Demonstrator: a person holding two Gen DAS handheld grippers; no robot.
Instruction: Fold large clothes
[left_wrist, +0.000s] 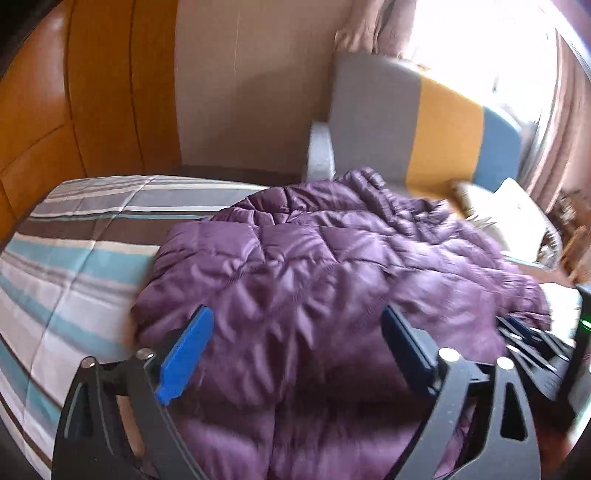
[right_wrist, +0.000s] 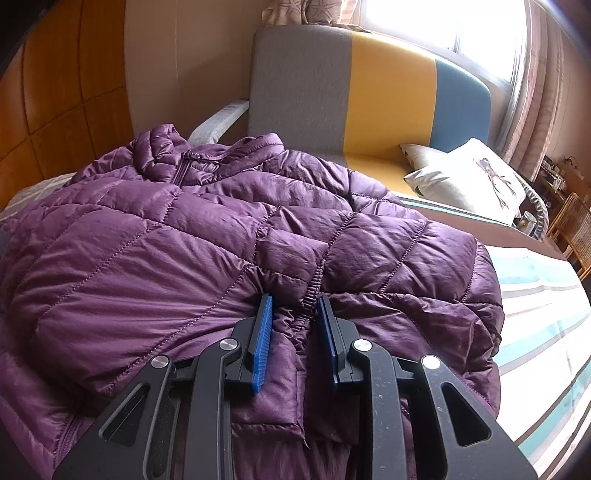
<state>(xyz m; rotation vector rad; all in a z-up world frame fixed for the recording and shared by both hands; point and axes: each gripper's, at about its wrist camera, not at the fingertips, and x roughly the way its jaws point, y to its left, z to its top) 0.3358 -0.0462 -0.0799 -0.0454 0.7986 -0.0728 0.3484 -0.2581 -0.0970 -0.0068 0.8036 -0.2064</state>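
Likely slip: right gripper (right_wrist: 293, 306) pinches puffy jacket (right_wrist: 147, 258) cuff (right_wrist: 312, 291) narrowly; left gripper (left_wrist: 297, 325) spread wide, empty.

Bedroom bkgd: striped bed, tri-colour sofa, wood panels.

Striped bedspread (left_wrist: 70, 236) (teal/white/brown/grey bands) covers the near area, showing left in the left wrist view & right in the right wrist view. Far side: sofa (right_wrist: 388, 92) w/ grey, yellow & blue back panels, pale armrest (right_wrist: 218, 122) at its left end. White cushion (right_wrist: 465, 181) w/ dark print lies on sofa seat, right. Orange wood panelling (left_wrist: 92, 92) far left, beige wall (left_wrist: 251, 81) beside it. Bright window (right_wrist: 443, 22) w/ pinkish curtains (right_wrist: 546, 107) far right; wicker chair (right_wrist: 572, 229) at right edge.
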